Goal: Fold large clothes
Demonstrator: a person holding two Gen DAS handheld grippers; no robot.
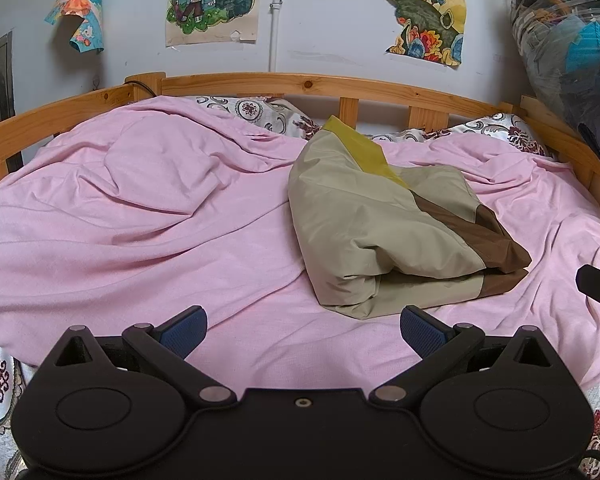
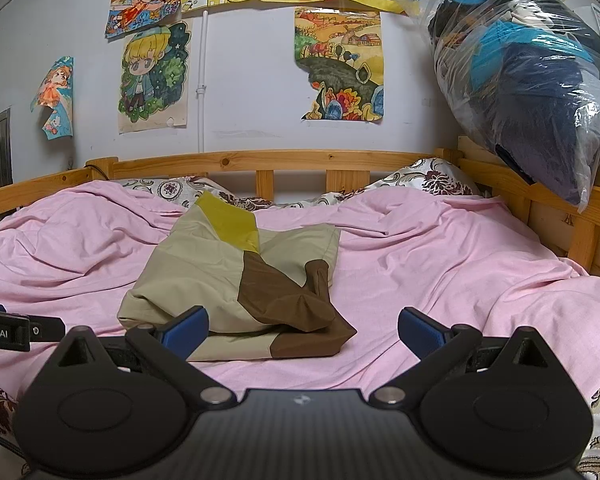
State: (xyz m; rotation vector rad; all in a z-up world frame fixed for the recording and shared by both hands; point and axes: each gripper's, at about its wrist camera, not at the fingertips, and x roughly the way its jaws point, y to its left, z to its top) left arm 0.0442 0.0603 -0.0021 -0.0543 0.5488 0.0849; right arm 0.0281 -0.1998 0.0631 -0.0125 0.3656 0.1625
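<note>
The garment (image 2: 236,280) is seen already folded compact on the pink sheet (image 2: 440,264), at twelve o'clock; both tongs, left (image 1: 303,330) and right (image 2: 302,330), are spread wide, holding nothing; little seems left.

Wooden bed frame (image 2: 260,157), pink sheet (image 2: 440,264), drawings (image 2: 340,64) on pale wall (image 2: 252,80), bagged clothes (image 2: 540,80) right.

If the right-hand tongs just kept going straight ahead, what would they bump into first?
Probably the folded tan, brown and yellow cloth lying on the pink sheet. The right tongs stand open and empty just short of its near brown corner, though depth is hard to judge here.
</note>
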